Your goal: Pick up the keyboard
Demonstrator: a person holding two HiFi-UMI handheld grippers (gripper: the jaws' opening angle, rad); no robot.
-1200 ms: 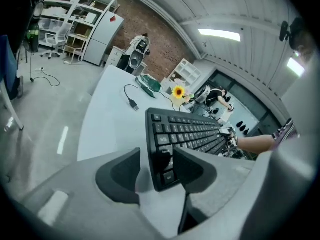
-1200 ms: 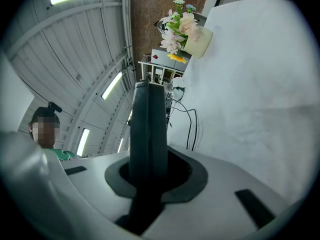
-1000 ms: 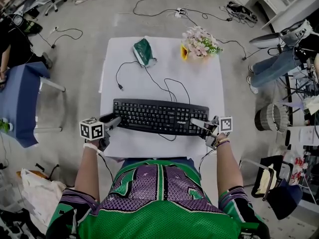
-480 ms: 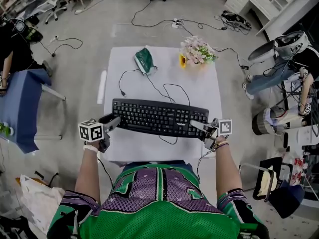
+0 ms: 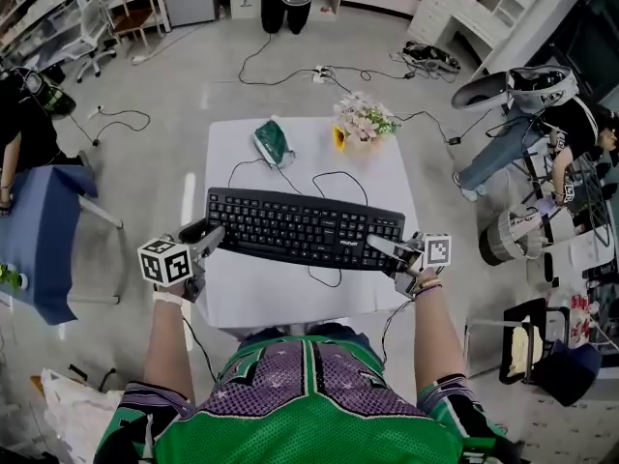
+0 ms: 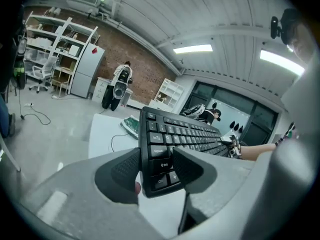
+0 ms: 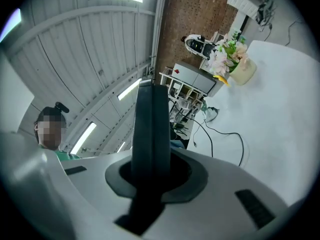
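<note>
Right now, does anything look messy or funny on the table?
Only the keyboard's cable: it snakes loose over the table, its end lying free, and a loop peeks out under the keyboard's near edge. The left gripper and right gripper clamp the keyboard's ends.

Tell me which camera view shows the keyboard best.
The head view: the whole keyboard shows, keys up. The left gripper view shows only its left end, clamped in the left claw; the right gripper view shows just its thin edge, end-on, in the right claw.
</note>
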